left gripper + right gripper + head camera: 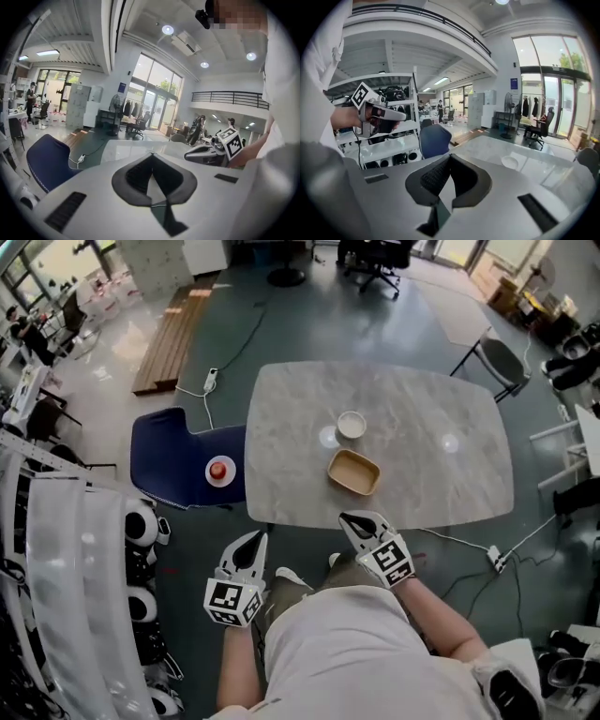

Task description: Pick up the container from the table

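Note:
Near the middle of the grey marble table (441,418) lies a tan rectangular container (353,472), with a small white round bowl (352,425) just beyond it. The bowl also appears in the right gripper view (509,162). My right gripper (350,519) hovers at the table's near edge, a short way in front of the tan container, jaws shut and empty. My left gripper (257,539) hangs off the table to the left, also shut on nothing. Each gripper view shows its own pads meeting (152,159) (449,158) and the other gripper to the side.
A blue chair (183,460) with a small red object (219,470) on it stands against the table's left edge. White shelving (66,559) with round white items lines the left. Cables and a power strip (495,560) lie on the floor at the right.

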